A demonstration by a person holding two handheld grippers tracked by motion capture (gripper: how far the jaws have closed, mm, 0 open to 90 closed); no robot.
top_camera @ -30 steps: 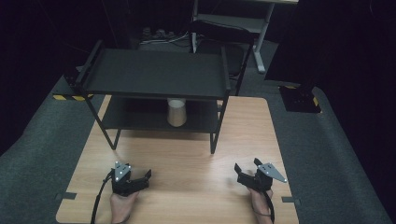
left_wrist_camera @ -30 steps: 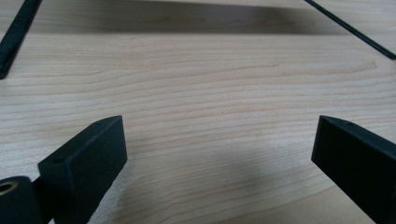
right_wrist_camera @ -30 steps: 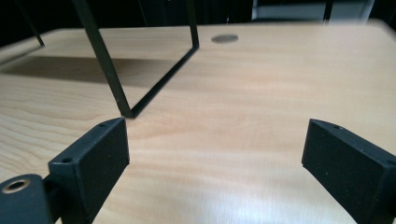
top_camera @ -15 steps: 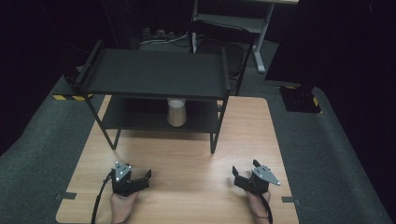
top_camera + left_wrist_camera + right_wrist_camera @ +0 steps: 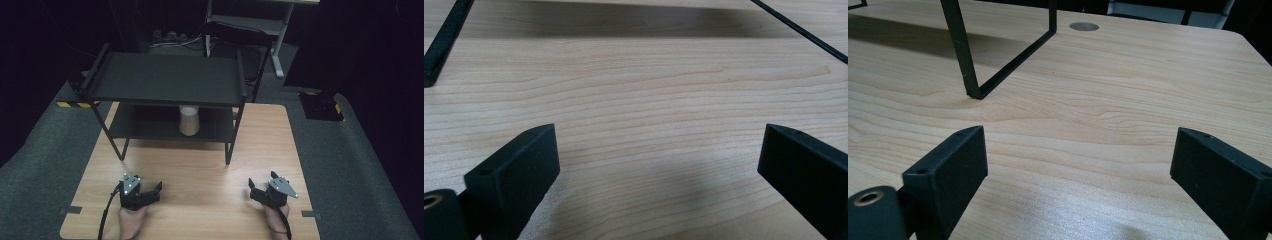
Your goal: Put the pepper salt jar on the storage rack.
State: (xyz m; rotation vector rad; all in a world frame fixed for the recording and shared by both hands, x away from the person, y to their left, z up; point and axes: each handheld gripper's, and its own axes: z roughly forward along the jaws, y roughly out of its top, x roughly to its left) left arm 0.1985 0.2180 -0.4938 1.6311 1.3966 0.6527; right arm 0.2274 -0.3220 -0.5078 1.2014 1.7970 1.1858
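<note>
The work area is a pale wooden bench [image 5: 200, 170] standing on grey carpet in a dark room, with a black two-tier shelf rack [image 5: 167, 80] set on its far half. Left tool [image 5: 141, 192]: it rests low over the near-left part of the bench, jaws spread wide apart, nothing between them; the left gripper view confirms bare wood grain between the two black jaws, with thin rack members crossing the upper corners. Right tool [image 5: 260, 189]: it sits over the near-right part of the bench, jaws likewise spread and empty; the right gripper view shows bare bench ahead and the rack's front right leg [image 5: 960, 47] beyond the jaws, well apart from them. A hand holds each tool from the near edge. Outward from the tools, the nearest loose item is a pale cup [image 5: 189, 120], standing upright on the lower shelf of the rack, under the top shelf and near its middle. The top shelf appears bare. Status, judged from this layout: no grasp has been made, neither tool touches the cup or the rack, and the work is at its start. Remaining: advance one tool between the rack legs to the lower shelf, close it on the cup, and carry out whatever handling follows.
</note>
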